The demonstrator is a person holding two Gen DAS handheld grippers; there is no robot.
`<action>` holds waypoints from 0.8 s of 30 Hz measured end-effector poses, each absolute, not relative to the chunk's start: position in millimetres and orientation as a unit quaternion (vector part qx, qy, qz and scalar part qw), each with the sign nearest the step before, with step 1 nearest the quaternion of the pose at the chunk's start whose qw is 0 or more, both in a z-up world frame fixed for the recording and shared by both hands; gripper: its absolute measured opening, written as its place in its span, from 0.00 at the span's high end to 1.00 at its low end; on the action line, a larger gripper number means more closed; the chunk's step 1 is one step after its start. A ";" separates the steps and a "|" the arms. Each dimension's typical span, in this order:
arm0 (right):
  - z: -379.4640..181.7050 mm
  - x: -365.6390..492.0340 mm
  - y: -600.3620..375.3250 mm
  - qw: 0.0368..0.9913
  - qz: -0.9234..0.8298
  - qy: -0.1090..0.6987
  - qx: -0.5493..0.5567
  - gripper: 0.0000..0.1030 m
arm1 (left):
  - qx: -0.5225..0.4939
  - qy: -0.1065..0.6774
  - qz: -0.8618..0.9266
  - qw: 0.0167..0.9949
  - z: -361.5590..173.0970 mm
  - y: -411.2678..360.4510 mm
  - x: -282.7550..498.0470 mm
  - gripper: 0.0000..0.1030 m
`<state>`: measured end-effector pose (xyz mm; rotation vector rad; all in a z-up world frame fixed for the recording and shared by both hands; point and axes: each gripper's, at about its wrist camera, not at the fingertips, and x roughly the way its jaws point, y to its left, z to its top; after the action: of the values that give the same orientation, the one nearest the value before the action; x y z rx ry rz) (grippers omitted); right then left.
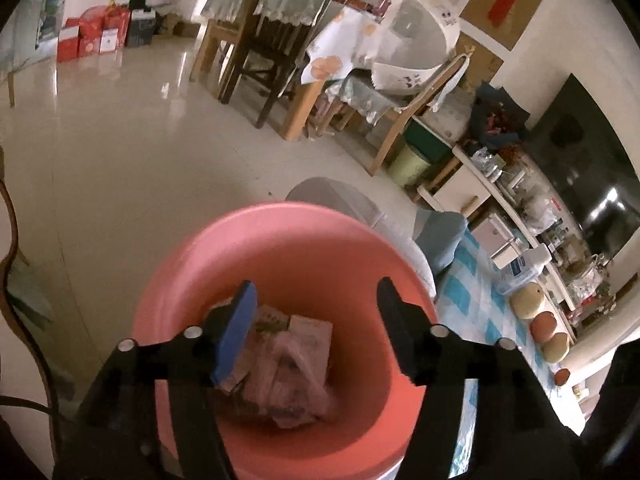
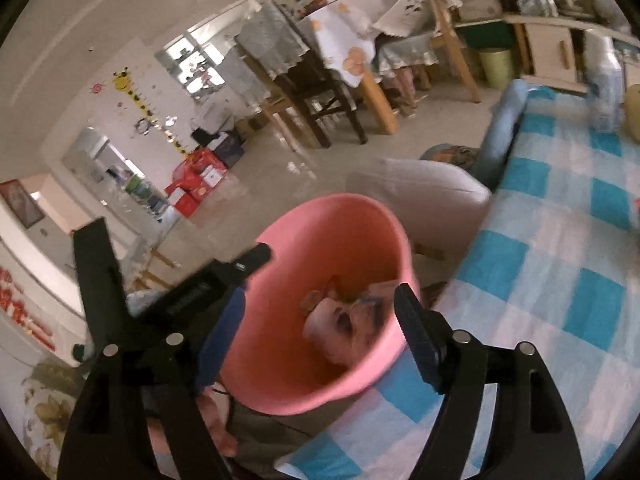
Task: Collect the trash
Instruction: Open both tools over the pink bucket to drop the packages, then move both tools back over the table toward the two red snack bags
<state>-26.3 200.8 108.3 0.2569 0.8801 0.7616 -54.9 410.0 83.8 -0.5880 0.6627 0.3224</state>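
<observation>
A pink bucket (image 1: 280, 248) fills the lower middle of the left wrist view. Crumpled packets and a pink plastic bag (image 1: 288, 364) lie at its bottom. My left gripper (image 1: 316, 284) hangs over the bucket's mouth, open, with nothing between its blue pads. In the right wrist view the same pink bucket (image 2: 320, 240) stands beside the checked table, the trash (image 2: 344, 320) showing inside. My right gripper (image 2: 320, 292) is open above it, one finger near each side of the rim, holding nothing. The left gripper's black body (image 2: 216, 280) reaches in from the left.
A table with a blue and white checked cloth (image 2: 560, 280) lies right of the bucket, with round fruits (image 1: 532, 304) and a clear box on it. A pale cushioned seat (image 2: 432, 200) stands behind the bucket. Beyond are dining chairs (image 1: 264, 56), a green bin (image 1: 412, 160) and a cluttered shelf.
</observation>
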 end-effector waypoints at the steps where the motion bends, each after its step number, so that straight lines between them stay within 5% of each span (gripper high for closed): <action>1: 109.5 -28.9 196.6 0.835 0.350 0.409 0.114 0.21 | -0.271 0.316 0.157 0.896 87.3 405.2 -54.3 0.34; 10: 119.5 -54.4 145.4 0.890 0.268 0.363 0.062 0.15 | -0.186 0.298 0.124 0.928 107.3 354.7 -47.6 0.20; 24: 115.9 -78.3 67.1 0.916 0.190 0.352 0.044 0.14 | -0.126 0.281 0.074 0.948 116.5 291.1 -45.5 0.14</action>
<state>-78.3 67.1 115.9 0.0911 0.7241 0.3902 -45.5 291.1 116.5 -0.2571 0.5729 0.1513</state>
